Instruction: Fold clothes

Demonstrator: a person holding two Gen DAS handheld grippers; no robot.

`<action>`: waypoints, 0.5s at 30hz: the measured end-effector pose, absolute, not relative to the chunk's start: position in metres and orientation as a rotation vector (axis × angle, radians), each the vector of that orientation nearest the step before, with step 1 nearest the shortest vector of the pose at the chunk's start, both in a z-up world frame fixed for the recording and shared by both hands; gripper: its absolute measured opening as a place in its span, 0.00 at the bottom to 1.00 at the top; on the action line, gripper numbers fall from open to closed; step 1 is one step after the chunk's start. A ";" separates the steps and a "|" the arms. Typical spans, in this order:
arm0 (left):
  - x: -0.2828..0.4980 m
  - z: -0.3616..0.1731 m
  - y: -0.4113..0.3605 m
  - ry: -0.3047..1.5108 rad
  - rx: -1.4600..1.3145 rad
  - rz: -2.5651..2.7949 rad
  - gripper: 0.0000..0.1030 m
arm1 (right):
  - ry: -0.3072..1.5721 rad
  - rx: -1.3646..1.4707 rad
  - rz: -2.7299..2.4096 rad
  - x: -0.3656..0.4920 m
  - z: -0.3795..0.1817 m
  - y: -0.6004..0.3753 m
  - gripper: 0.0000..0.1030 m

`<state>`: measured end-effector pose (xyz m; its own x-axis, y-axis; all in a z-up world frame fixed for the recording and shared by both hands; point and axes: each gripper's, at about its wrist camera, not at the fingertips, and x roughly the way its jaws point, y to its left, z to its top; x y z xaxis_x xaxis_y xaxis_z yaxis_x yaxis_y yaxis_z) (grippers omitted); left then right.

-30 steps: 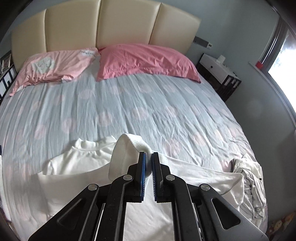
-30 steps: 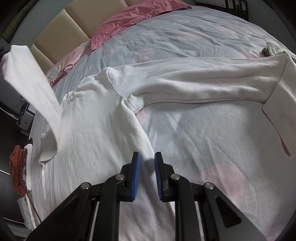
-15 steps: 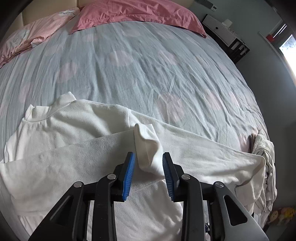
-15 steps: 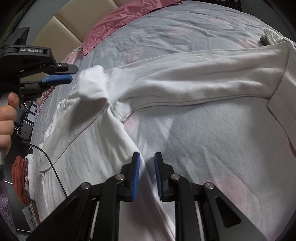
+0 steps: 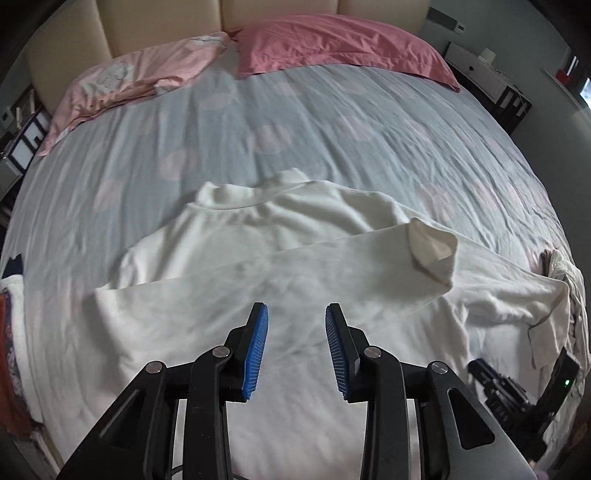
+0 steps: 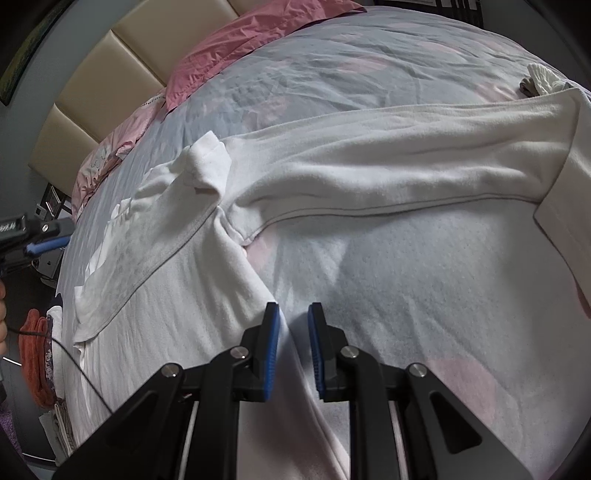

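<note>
- Left wrist view, nearest to me: my left claw (image 5: 295, 347) stands with its jaws apart and nothing between its ribbed blue pads (image 5: 255, 350); black plastic arms carry them, with round silver pivots. The jaws have just been opening.
- Just past it lies the white sweater (image 5: 258, 280), soft and fleecy, spread flat on the bed (image 5: 295, 122) with its high collar (image 5: 255, 192) toward the headboard.
- One sleeve (image 5: 295, 266) is laid across the chest, and its cuff (image 5: 432, 251) is curled over so I see the hollow opening.
- Right wrist view: my right claw (image 6: 293, 350) hovers low over the sweater's body with a narrow gap between its pads and no cloth in it.
- From here the other sleeve (image 6: 388, 173) stretches out to the right, with a grey stitched seam along its lower edge.
- At the left edge I see the left claw's blue pad and a bit of the person's hand (image 6: 2, 314); the lettering on the claw's body is too cut off to read.
- Beside the bed on that side sits an orange cloth (image 6: 33, 354) in a small pile.
- Farther off: a wrinkled grey-blue sheet with pale pink spots, a crumpled light garment (image 5: 565, 280) at the right edge, then a light pink pillow (image 5: 136, 77) and a darker pink pillow (image 5: 340, 44).
- Last, the padded cream headboard (image 5: 166, 22) in smooth panels.
</note>
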<state>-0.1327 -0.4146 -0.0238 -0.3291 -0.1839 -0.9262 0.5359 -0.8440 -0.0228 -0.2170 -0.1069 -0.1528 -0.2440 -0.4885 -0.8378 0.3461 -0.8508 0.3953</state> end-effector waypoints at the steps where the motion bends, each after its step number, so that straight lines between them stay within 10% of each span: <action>1: -0.117 -0.020 -0.422 0.445 1.457 -2.180 0.33 | -0.173 1.500 -2.124 -0.216 -0.153 -0.107 0.16; 15: 0.046 -0.090 -0.463 0.278 1.430 -1.971 0.33 | -0.086 1.461 -2.159 -0.195 -0.137 -0.108 0.17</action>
